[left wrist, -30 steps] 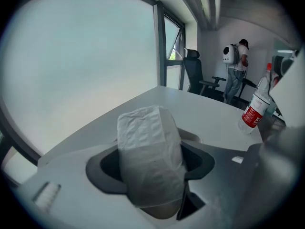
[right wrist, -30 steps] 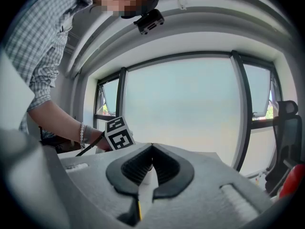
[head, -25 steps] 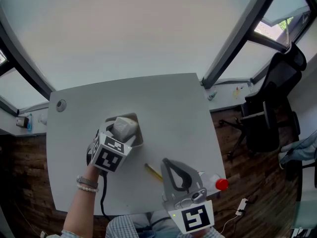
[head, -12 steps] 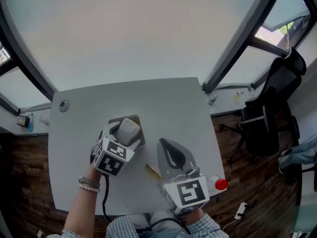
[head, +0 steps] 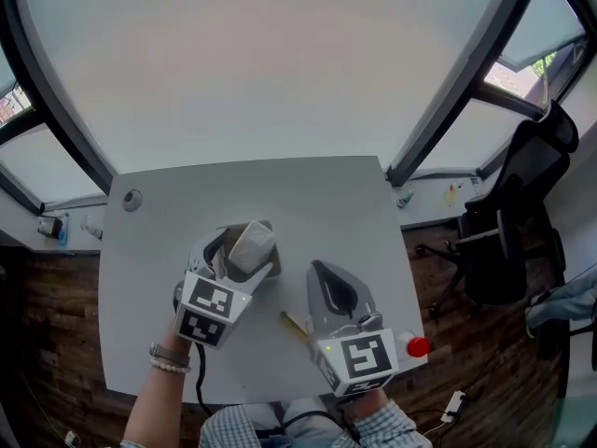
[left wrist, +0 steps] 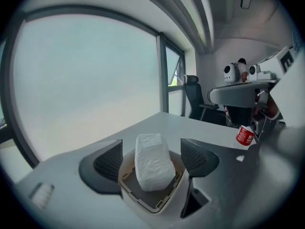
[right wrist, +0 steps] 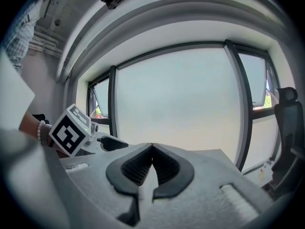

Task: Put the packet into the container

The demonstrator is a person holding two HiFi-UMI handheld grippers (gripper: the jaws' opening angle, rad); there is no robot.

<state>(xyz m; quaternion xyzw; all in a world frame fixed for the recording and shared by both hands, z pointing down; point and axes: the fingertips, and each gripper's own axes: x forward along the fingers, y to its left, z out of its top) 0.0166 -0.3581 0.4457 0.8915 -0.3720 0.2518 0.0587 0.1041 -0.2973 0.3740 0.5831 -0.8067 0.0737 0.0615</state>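
Note:
A white, crinkled packet point(left wrist: 151, 168) stands on end in the shallow beige container point(left wrist: 143, 202) on the grey table point(head: 308, 194). My left gripper point(left wrist: 153, 152) straddles it and its jaws are opening: both ribbed pads point(left wrist: 108, 162) stand clear of the packet's sides. In the head view the packet point(head: 252, 245) leans in the container point(head: 270, 269) just beyond the left gripper point(head: 240, 247). To the right, above the table's front part, my right gripper point(head: 324, 271) hovers. Its jaws point(right wrist: 152, 150) meet at the tips with nothing between them.
A thin yellow stick point(head: 294, 325) lies on the table between the grippers. A red-capped bottle point(head: 415, 346) sits at the front right edge. A round grommet point(head: 132, 198) marks the far left corner. An office chair point(head: 522, 194) stands on the wooden floor to the right.
The left jaws have spread away from the packet, leaving it in the container. The right gripper has moved forward over the table, closer to the container.

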